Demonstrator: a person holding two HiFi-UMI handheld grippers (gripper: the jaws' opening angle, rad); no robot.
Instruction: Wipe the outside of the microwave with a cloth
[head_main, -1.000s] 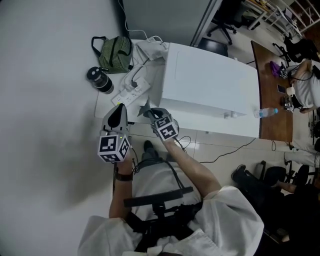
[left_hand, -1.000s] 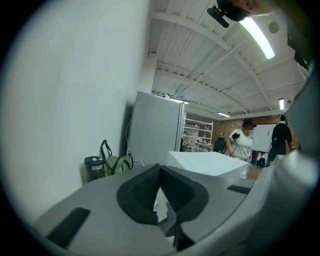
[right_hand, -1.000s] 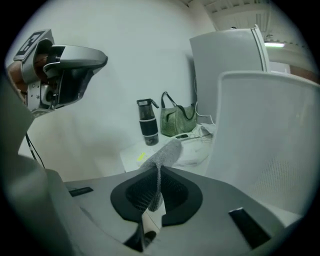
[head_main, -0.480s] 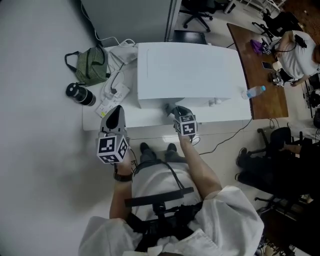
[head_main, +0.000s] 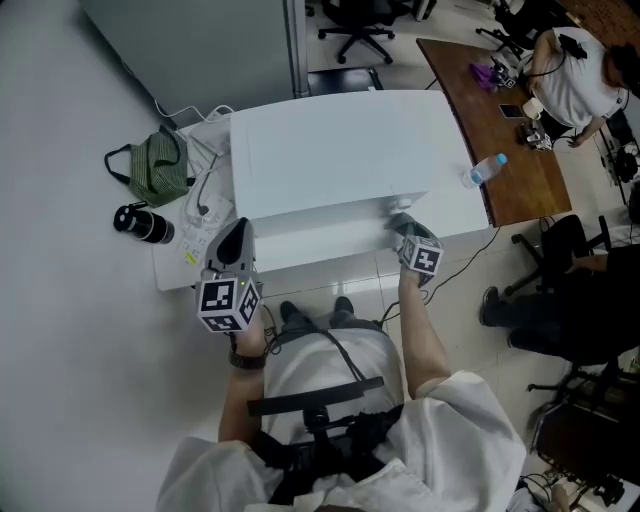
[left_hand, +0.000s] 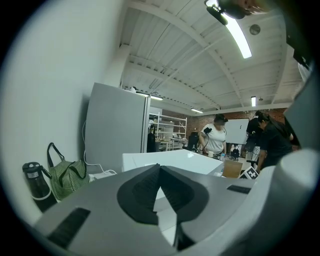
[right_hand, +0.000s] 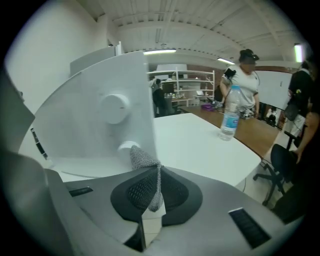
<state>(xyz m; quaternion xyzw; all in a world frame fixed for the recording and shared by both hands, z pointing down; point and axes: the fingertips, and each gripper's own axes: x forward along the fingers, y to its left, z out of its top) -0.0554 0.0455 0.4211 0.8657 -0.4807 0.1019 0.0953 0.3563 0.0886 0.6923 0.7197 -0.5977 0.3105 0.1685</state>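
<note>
The white microwave (head_main: 340, 150) stands on a white table (head_main: 175, 272) in the head view. My right gripper (head_main: 400, 224) is at the right end of its front face, shut on a grey cloth (head_main: 396, 218). In the right gripper view the cloth (right_hand: 144, 159) sticks out of the shut jaws of the right gripper (right_hand: 159, 170) and touches the microwave front (right_hand: 95, 130) just below its two round knobs. My left gripper (head_main: 236, 228) hovers at the table's front left, off the microwave. Its jaws in the left gripper view (left_hand: 160, 172) meet with nothing between them.
A green striped bag (head_main: 155, 168), a black bottle (head_main: 140, 225) and a power strip (head_main: 200, 235) with cables lie left of the microwave. A water bottle (head_main: 483, 170) stands at the table's right end. Beyond are a brown desk (head_main: 500, 110), a person (head_main: 570, 75) and office chairs.
My right gripper has slid with the cloth from the left part of the microwave's front to its right end. The left gripper has stayed where it was. The head view has swung.
</note>
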